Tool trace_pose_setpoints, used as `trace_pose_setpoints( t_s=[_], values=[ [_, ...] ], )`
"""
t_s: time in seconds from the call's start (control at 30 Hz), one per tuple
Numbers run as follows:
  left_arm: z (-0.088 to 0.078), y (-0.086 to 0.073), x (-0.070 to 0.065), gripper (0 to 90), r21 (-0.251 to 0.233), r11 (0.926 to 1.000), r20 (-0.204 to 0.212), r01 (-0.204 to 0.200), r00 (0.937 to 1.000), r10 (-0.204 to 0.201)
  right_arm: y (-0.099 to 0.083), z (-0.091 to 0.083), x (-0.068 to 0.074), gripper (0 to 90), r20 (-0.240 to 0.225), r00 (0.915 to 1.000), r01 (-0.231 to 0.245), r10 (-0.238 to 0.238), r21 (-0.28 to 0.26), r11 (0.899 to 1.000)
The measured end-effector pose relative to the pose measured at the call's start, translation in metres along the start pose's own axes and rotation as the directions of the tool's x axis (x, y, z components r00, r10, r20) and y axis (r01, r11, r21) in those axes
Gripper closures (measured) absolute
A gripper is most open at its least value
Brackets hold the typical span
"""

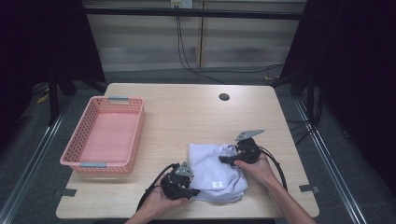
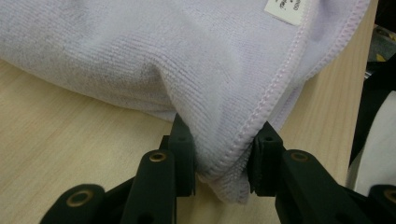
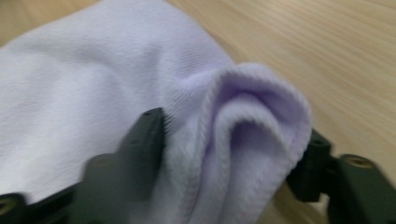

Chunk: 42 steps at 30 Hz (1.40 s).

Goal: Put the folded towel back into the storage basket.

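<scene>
A pale lilac towel (image 1: 217, 170) lies crumpled on the wooden table (image 1: 187, 112) near its front edge, a small white label (image 1: 217, 185) on its near side. My left gripper (image 1: 194, 191) sits at the towel's near left corner. In the left gripper view the hemmed corner of the towel (image 2: 163, 56) is bunched between the jaws, both pads against the cloth, left gripper (image 2: 224, 154). My right gripper (image 1: 224, 158) is at the towel's far right side. In the right gripper view a thick fold of towel (image 3: 93, 84) fills the gap between the jaws, right gripper (image 3: 229, 149).
An empty pink plastic basket (image 1: 137, 130) with grey handles stands on the table's left half. A round cable hole (image 1: 224, 97) sits near the far edge. Dark floor and cables lie beyond the table.
</scene>
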<state>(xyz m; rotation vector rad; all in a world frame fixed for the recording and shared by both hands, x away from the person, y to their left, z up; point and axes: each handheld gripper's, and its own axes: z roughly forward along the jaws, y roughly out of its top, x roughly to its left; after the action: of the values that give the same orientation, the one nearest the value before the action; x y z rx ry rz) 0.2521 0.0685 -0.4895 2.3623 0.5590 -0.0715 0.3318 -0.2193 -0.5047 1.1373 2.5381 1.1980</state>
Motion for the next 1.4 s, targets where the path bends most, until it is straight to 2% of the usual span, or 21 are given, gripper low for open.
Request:
trace_pose_setpoints(
  t_s=[0.03,0.1,0.17,0.27,0.3,0.33,0.4,0.43,0.5,0.57,0.7,0.87,1.1,1.17,1.4],
  values=[
    [-0.001,-0.001,0.001,68.4,-0.004,0.9999,0.003,0.011,0.9999,-0.011,0.0,0.0,0.001,48.6,-0.024,0.9996,-0.012,0.012,0.0,1.0],
    [-0.002,-0.002,0.004,69.0,-0.006,0.9996,0.009,0.029,0.9996,-0.028,-0.002,0.002,0.003,57.3,-0.058,0.9979,-0.029,0.028,-0.017,0.999],
    [-0.004,-0.002,0.005,69.3,-0.005,0.9986,0.013,0.053,0.9985,-0.053,-0.001,0.002,0.002,61.4,-0.077,0.9963,-0.039,0.038,-0.011,0.999],
    [-0.007,-0.002,0.004,69.9,-0.019,0.9991,0.015,0.039,0.9991,-0.039,0.001,0.001,0.003,66.6,-0.075,0.9958,-0.054,0.053,-0.008,0.999],
    [-0.007,-0.003,0.004,70.0,-0.035,0.9978,0.022,0.056,0.9982,-0.056,0.001,0.001,0.004,67.4,-0.07,0.9959,-0.058,0.058,-0.007,0.998],
    [-0.009,-0.003,0.005,70.0,-0.038,0.9977,0.022,0.056,0.9982,-0.055,0.002,0.001,0.005,68.1,-0.067,0.9959,-0.062,0.061,-0.009,0.998],
    [-0.015,-0.002,0.005,70.3,-0.081,0.9948,0.04,0.062,0.9974,-0.059,0.004,0.0,0.005,69.0,-0.063,0.9951,-0.077,0.076,-0.015,0.997],
    [-0.018,-0.001,0.005,70.5,-0.078,0.9954,0.037,0.055,0.9979,-0.053,0.005,0.0,0.006,69.2,-0.061,0.995,-0.08,0.079,-0.02,0.997],
    [-0.021,-0.001,0.005,70.7,-0.108,0.9923,0.048,0.061,0.9973,-0.056,0.007,0.0,0.007,69.4,-0.061,0.9953,-0.077,0.076,-0.019,0.997],
    [-0.023,0.0,0.006,70.7,-0.11,0.9916,0.054,0.069,0.9966,-0.063,0.009,-0.001,0.008,69.5,-0.065,0.9949,-0.079,0.077,-0.021,0.997],
    [-0.029,0.006,0.005,70.7,-0.154,0.9854,0.059,0.072,0.9962,-0.064,0.013,-0.007,0.004,69.5,-0.082,0.9909,-0.111,0.107,-0.042,0.993],
    [-0.039,0.015,0.007,70.7,-0.204,0.9759,0.069,0.078,0.9955,-0.065,0.026,-0.018,0.003,69.6,-0.078,0.9921,-0.103,0.098,-0.065,0.993],
    [-0.066,0.025,0.017,70.8,-0.268,0.9608,0.044,0.071,0.9972,-0.061,0.044,-0.027,0.0,69.7,-0.103,0.9904,-0.105,0.093,-0.12,0.987],
    [-0.075,0.025,0.023,70.8,-0.287,0.9551,0.044,0.072,0.9971,-0.062,0.053,-0.028,0.002,69.7,-0.109,0.9902,-0.103,0.088,-0.137,0.985],
    [-0.101,0.02,0.037,71.0,-0.329,0.9414,-0.002,0.076,0.9967,-0.081,0.094,-0.021,0.008,69.8,-0.12,0.9911,-0.078,0.058,-0.17,0.982]
  ],
)
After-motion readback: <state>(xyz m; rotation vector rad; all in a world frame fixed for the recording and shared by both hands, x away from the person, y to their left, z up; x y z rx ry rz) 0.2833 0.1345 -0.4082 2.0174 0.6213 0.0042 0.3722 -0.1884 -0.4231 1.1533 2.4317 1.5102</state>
